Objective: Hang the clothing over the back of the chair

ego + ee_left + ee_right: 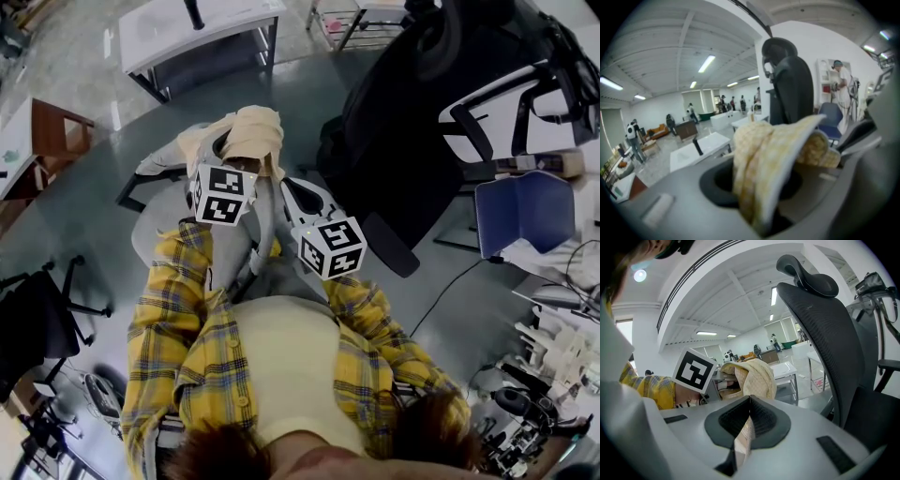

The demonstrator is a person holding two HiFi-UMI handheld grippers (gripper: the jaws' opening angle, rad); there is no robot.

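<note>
With left fingers (717, 182) clamping a thick fold and right fingers (766, 420) pinching an edge, I should spread the clothing (255, 133) bunched at twelve o'clock before lifting it over the chair (403, 122) at two o'clock.

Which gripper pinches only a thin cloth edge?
The right gripper: jaws nearly together on a thin edge of cloth. The left gripper has wider jaws round a thick bunch.

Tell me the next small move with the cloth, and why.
Probably lift both tongs together and swing them toward the black chair's back. The cream cloth stands bunched in the left tongs and is pinched thin in the right tongs. None of it lies over the chair yet, and in the right gripper view the chair's top stands higher than the cloth.
</note>
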